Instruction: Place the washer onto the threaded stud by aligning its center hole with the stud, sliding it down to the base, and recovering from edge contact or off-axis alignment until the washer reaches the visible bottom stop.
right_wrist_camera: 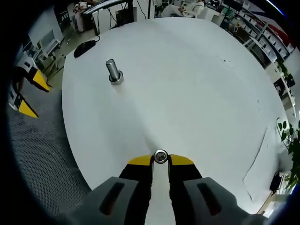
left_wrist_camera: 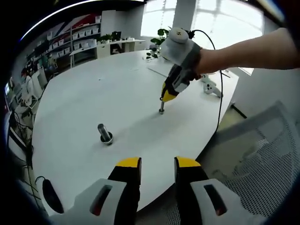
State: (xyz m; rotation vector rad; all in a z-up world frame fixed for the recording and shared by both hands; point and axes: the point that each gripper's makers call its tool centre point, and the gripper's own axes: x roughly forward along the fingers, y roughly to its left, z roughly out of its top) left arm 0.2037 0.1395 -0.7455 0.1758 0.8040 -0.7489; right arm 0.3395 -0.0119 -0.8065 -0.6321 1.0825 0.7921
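In the right gripper view the right gripper hides the lower part of the threaded stud; only its round top shows, so whether a washer sits there cannot be told. In the left gripper view that stud is too small to show threads. The counter runs past the picture's edge.

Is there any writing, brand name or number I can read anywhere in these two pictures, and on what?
No readable text in either view.
White table: bare of any print.
Threaded stud and right gripper: no visible markings.
Left gripper: yellow-tipped jaws, no lettering.
Shelves at the back: boxes too small and blurred to read.
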